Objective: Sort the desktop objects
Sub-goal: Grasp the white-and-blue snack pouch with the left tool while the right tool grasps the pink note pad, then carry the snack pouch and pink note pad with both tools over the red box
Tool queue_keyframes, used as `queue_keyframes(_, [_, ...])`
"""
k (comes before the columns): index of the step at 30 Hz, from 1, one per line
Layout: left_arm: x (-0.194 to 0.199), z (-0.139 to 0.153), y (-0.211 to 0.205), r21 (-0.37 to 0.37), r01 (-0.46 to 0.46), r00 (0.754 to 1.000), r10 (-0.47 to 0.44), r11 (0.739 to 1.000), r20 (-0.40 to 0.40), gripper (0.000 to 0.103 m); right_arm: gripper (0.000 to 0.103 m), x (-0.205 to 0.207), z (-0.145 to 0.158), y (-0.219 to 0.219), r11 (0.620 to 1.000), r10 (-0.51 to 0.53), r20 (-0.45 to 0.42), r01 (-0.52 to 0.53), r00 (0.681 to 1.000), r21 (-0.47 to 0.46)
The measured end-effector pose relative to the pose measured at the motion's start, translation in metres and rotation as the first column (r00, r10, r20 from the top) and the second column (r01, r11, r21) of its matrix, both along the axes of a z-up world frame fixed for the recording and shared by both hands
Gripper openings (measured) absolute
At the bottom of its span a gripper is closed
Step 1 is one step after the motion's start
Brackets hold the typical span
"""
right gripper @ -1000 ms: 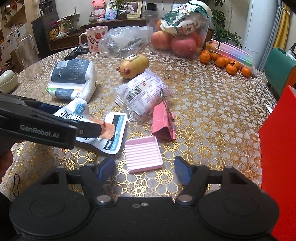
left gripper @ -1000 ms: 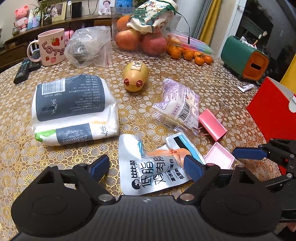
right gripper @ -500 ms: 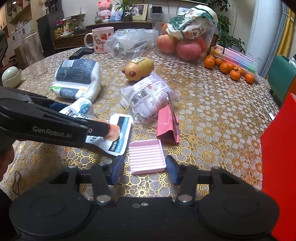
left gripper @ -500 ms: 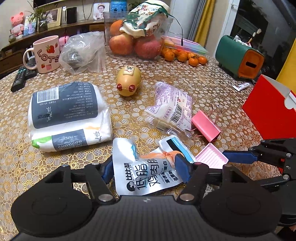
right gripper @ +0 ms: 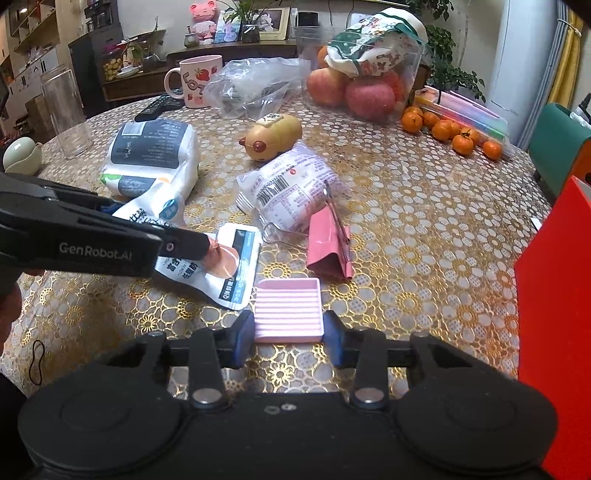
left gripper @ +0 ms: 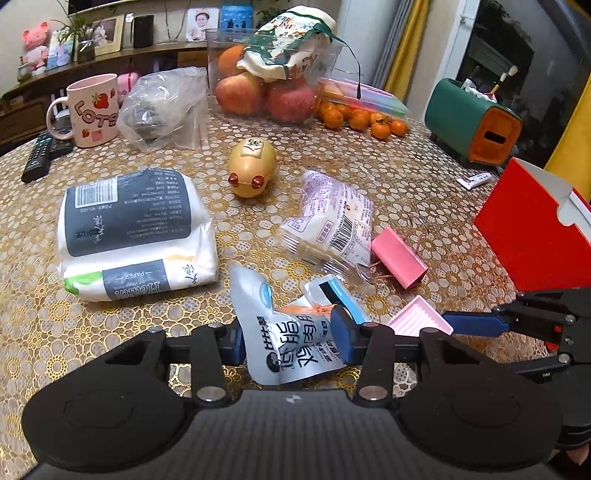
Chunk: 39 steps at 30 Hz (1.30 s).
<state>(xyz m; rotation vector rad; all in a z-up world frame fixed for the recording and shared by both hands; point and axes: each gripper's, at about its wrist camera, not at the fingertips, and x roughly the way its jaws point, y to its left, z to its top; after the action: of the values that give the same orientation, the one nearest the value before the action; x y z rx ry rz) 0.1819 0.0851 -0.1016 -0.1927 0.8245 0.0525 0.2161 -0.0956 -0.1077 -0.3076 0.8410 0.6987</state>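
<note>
My left tongs [left gripper: 288,341] hid the pouch's [left gripper: 295,343] lower edge. The red box [right gripper: 554,332] ran off the frame. The contents of the clear bag [left gripper: 162,107] stayed blurred.

Black claws [right gripper: 288,332], blue pads [left gripper: 341,339], silver screws.

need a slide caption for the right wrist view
Right claw closing around the pink ridged tray on the gold lace tablecloth.

Framed photos [left gripper: 201,24] on back shelf, pink pig figure [left gripper: 35,38], possibly plush
</note>
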Motion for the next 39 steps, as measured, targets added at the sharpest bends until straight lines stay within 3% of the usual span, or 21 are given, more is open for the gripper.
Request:
queue_keyframes(4, [-0.003,0.006,-0.001,-0.011,-0.002,1.0,0.002,1.0,0.013,0.032,0.039,-0.002,0.002,-0.007,1.0,-0.013,-0.01,0.013,1.0,0.008])
queue_keyframes(16, [-0.018,0.01,0.004,-0.14,-0.058,0.998,0.06,0.988,0.011,0.024,0.039,-0.015,0.014,-0.027,0.999,-0.041,-0.018,0.042,0.999,0.022])
queue_keyframes(39, [-0.054,0.025,-0.006,-0.26,-0.073,0.997,0.078,0.963,0.008,0.021,0.039,-0.05,0.045,-0.065,0.997,-0.066,0.009,0.066,0.998,0.037])
